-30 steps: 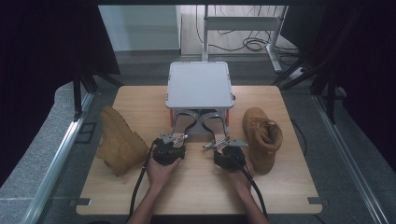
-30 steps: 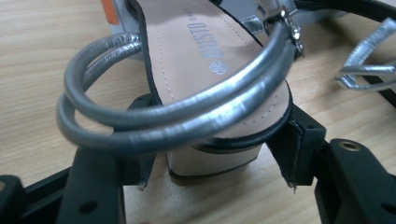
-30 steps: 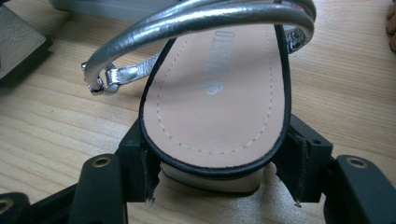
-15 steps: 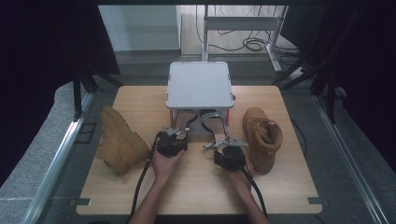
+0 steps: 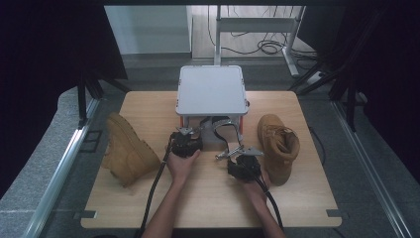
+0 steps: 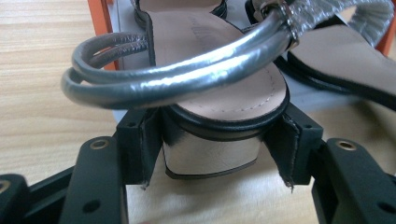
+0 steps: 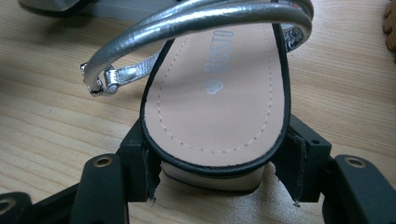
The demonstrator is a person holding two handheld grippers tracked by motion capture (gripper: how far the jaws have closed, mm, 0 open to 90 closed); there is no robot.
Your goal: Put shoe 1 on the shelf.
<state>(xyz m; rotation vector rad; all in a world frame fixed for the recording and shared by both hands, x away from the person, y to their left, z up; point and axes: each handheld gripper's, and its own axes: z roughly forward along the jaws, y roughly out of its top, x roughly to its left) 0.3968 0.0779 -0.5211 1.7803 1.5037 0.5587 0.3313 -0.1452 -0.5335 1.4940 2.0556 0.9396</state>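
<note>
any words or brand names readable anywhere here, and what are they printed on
"BUSSTO", or close to it: silver print running along the insole of the sandal in the right gripper; the middle letters are unclear.
Round emblem below that print: too blurred to read.
Faint print on the insole of the other sandal, in the left gripper: mostly behind the straps, unreadable.

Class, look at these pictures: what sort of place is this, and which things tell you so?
Probably a lab recording bench: a wooden table ringed by black curtains, floor cables behind, and hand-held grippers gripping sandals.
</note>
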